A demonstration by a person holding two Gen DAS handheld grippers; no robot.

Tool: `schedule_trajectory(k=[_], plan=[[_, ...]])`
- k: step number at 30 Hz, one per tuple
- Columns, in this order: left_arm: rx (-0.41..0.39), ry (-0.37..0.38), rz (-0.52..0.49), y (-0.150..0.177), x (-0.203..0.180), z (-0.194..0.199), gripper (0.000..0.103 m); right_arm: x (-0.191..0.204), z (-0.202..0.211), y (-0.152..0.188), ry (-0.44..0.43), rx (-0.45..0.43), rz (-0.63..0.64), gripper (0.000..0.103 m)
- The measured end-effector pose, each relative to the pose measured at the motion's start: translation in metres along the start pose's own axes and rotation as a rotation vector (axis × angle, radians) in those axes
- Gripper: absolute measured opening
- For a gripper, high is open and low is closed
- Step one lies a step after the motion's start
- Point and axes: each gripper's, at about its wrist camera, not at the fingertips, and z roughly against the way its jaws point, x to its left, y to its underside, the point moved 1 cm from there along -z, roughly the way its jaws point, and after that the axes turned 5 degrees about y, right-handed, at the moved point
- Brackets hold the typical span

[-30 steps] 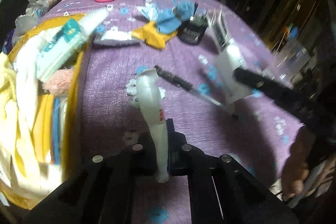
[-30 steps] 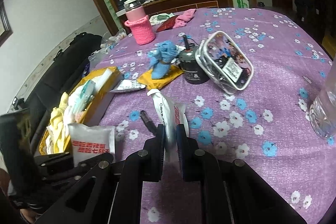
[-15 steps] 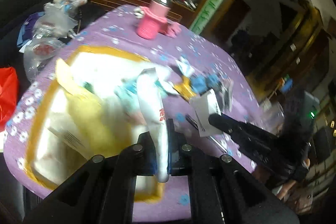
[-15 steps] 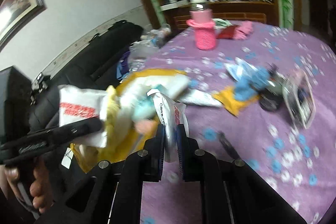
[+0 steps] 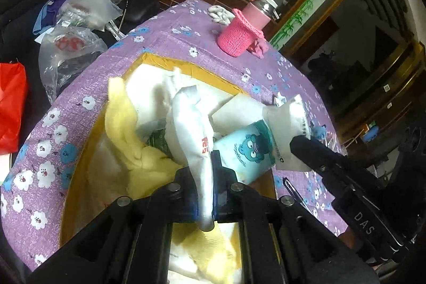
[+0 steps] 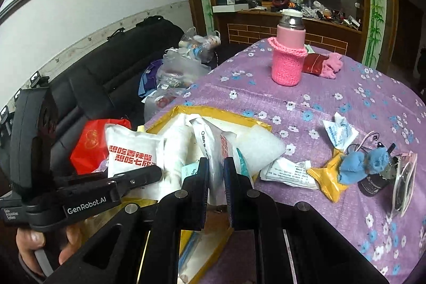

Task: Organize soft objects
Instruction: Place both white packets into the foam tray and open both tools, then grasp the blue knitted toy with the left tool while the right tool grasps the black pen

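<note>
Both grippers hang over the yellow box (image 5: 186,65), which sits on the purple flowered counter (image 6: 332,103) at the lower left of the right wrist view.

Left gripper (image 5: 203,172): fingers closed on a white packet with red print (image 5: 191,124), pinched at its lower edge so the body stands up and hangs clear above the box contents. Judged ready for release into the box.

Right gripper (image 6: 216,172): fingers narrow, clamped on a white plastic pouch (image 6: 210,140), likewise held upright over the box. In the left wrist view this pouch shows at centre right (image 5: 287,121).

Box contents: crumpled yellow cloth (image 5: 127,135), white foam-like padding, and a pale teal tissue pack with a cartoon face (image 5: 247,148). All look limp and compressible; the packets are glossy film, creased, with no fixed shape.

Loose items at the right of the right wrist view: a blue plush piece (image 6: 362,164) and a yellow sachet (image 6: 327,177). A pink knitted bottle sleeve (image 6: 287,65) stands upright at upper centre.
</note>
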Motion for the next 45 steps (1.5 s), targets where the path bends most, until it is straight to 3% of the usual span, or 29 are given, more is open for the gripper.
schedule_trajectory(k=[5, 8, 10, 13, 14, 15, 18, 25, 29, 33, 37, 41, 45], plan=[[-0.029, -0.003, -0.022, 0.001, -0.001, 0.004, 0.009, 0.012, -0.007, -0.004, -0.033, 0.008, 0.01, 0.014], [-0.038, 0.003, -0.018, 0.002, 0.001, 0.008, 0.009, 0.01, -0.013, -0.005, -0.082, 0.016, 0.0, 0.025], [-0.044, 0.007, -0.012, 0.003, 0.002, 0.012, 0.017, 0.004, -0.015, -0.002, -0.102, 0.025, -0.005, 0.027], [-0.07, 0.022, -0.013, 0.007, 0.001, 0.026, 0.051, 0.001, -0.015, 0.002, -0.112, 0.027, -0.005, 0.029], [-0.082, 0.026, -0.014, 0.007, 0.001, 0.03, 0.072, 0.0, -0.014, 0.003, -0.113, 0.022, -0.005, 0.032], [-0.098, 0.024, -0.017, 0.008, -0.001, 0.035, 0.079, -0.004, -0.011, 0.003, -0.114, 0.017, -0.007, 0.036], [-0.134, 0.005, -0.01, 0.013, -0.003, 0.044, 0.079, -0.006, -0.002, 0.008, -0.117, 0.003, -0.01, 0.037], [-0.101, 0.03, 0.007, 0.019, -0.003, 0.036, 0.079, -0.015, 0.022, 0.025, -0.11, -0.02, -0.016, 0.038], [-0.085, 0.038, -0.016, 0.025, -0.013, 0.036, 0.078, -0.038, 0.039, 0.042, -0.131, -0.025, -0.044, 0.046], [-0.057, 0.028, -0.059, 0.039, -0.033, 0.038, 0.078, -0.078, 0.051, 0.064, -0.139, -0.012, -0.094, 0.046], [-0.051, 0.03, -0.107, 0.053, -0.063, 0.042, 0.078, -0.127, 0.051, 0.088, -0.091, 0.027, -0.147, 0.046], [-0.029, 0.048, -0.192, 0.061, -0.102, 0.037, 0.078, -0.171, 0.036, 0.107, -0.069, 0.12, -0.238, 0.046], [0.015, 0.043, -0.266, 0.064, -0.131, 0.02, 0.078, -0.187, 0.023, 0.115, -0.052, 0.195, -0.249, 0.04]])
